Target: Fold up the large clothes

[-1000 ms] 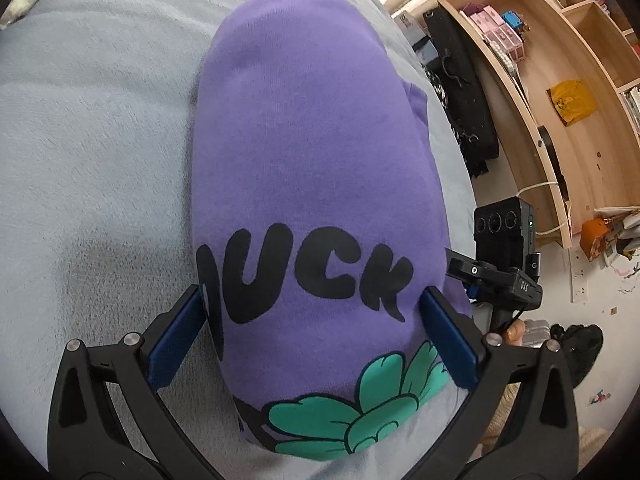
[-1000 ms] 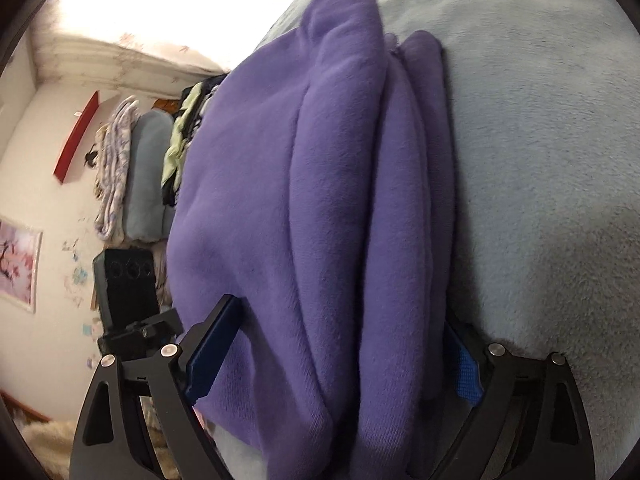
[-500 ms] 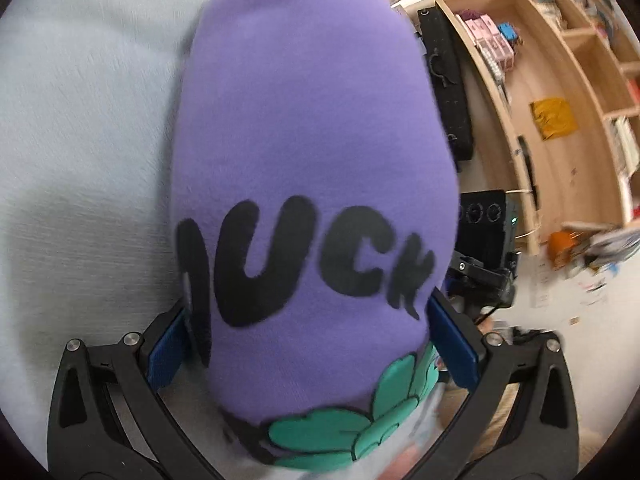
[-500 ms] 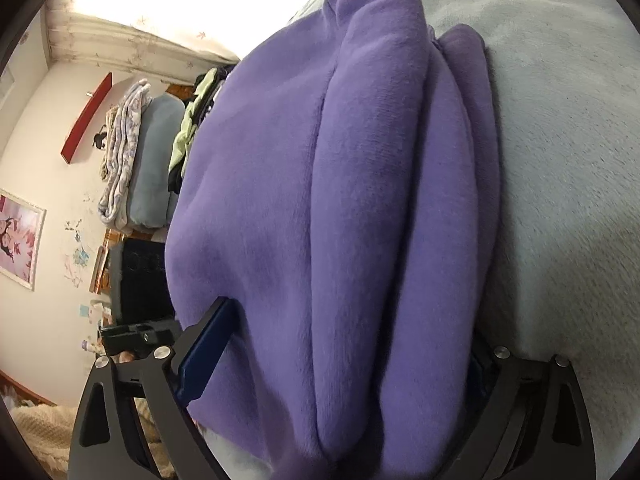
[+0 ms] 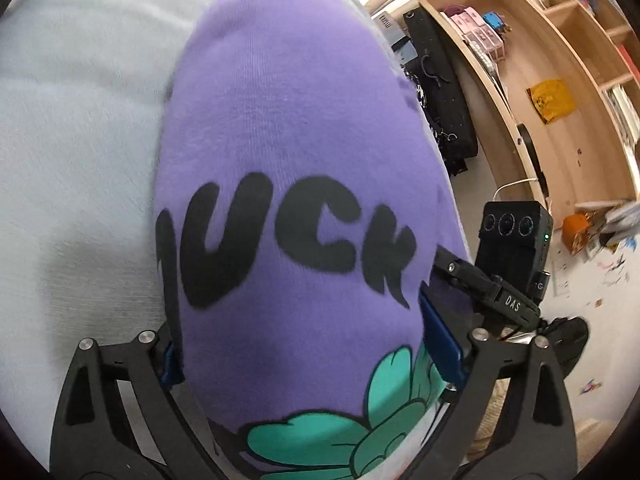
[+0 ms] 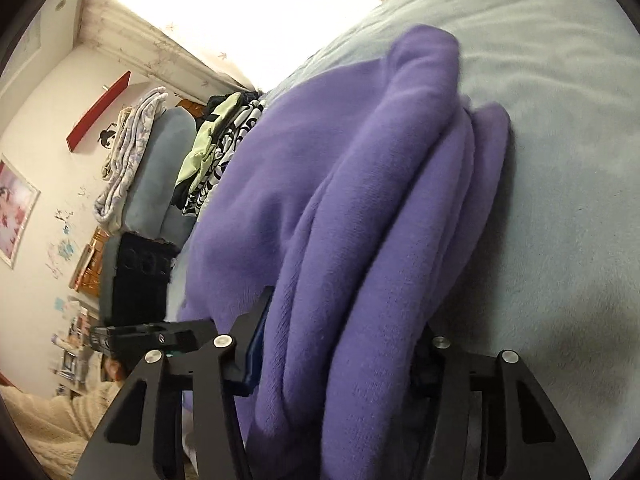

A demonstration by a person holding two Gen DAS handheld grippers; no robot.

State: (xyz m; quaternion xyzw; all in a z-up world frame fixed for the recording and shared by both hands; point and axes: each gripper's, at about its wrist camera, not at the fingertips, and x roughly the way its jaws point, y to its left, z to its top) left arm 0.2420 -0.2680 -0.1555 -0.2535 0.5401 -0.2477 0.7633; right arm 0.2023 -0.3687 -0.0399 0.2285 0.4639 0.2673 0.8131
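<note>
Folded purple sweatshirt [image 5: 296, 184] on the bed [image 5: 72, 128], clamped thickly by left gripper [image 5: 298, 344] and right gripper [image 6: 340, 360]; lift unclear. Could slip, layers splaying, if either grip loosens.

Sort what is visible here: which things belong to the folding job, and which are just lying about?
Job:
purple sweatshirt, folded
left gripper, clamping it
right gripper, clamping it
grey blanket underneath

Lying about:
wooden shelves
yellow bag
black case
piled clothes
</note>
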